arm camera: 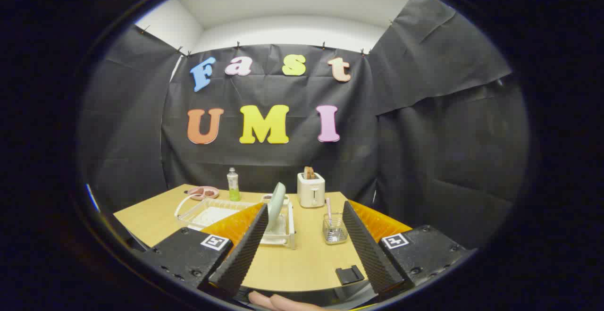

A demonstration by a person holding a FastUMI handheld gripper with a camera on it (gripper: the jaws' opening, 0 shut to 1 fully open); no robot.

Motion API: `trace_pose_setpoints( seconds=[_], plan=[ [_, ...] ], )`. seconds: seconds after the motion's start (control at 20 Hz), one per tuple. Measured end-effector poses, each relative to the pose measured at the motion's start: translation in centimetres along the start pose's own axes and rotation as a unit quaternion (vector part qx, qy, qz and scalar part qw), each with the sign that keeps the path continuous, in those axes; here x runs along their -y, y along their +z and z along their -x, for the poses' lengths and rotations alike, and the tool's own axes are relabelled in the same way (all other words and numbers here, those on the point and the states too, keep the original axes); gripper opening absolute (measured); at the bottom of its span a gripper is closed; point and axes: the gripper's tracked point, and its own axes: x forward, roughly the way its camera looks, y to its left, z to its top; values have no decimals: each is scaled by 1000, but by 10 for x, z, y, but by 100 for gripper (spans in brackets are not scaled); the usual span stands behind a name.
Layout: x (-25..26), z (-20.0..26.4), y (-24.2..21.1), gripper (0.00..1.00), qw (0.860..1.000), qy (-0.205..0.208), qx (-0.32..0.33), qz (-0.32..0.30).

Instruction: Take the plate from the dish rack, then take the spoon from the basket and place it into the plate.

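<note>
A pale green plate [276, 201] stands on edge in the white dish rack [289, 235] on the wooden table [302, 264]. It rises just beyond my left fingertip. To the right of the rack, a pink-handled spoon [328, 209] stands in a small clear basket [334, 230], beyond the gap between my fingers and closer to the right one. My gripper [304, 214] is open and held above the table's near side, with nothing between its black ribbed fingers.
A white toaster [311, 189] with bread stands at the back. A green bottle [233, 185], a pink dish [203, 192] and a clear tray [207, 212] sit left of the rack. A small black clip [349, 274] lies near the front edge. Fingers of a hand [278, 301] show below.
</note>
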Motion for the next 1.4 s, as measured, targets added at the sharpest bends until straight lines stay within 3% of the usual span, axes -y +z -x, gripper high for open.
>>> trace_pose_setpoints(
  seconds=[0.8,1.1,1.4],
  plan=[
    [-11,-15,11,100,1000,8,-7,8],
    [-25,-78,40,100,999,8,-37,32],
    [-49,-178,34,100,990,11,-128,62]
  ],
)
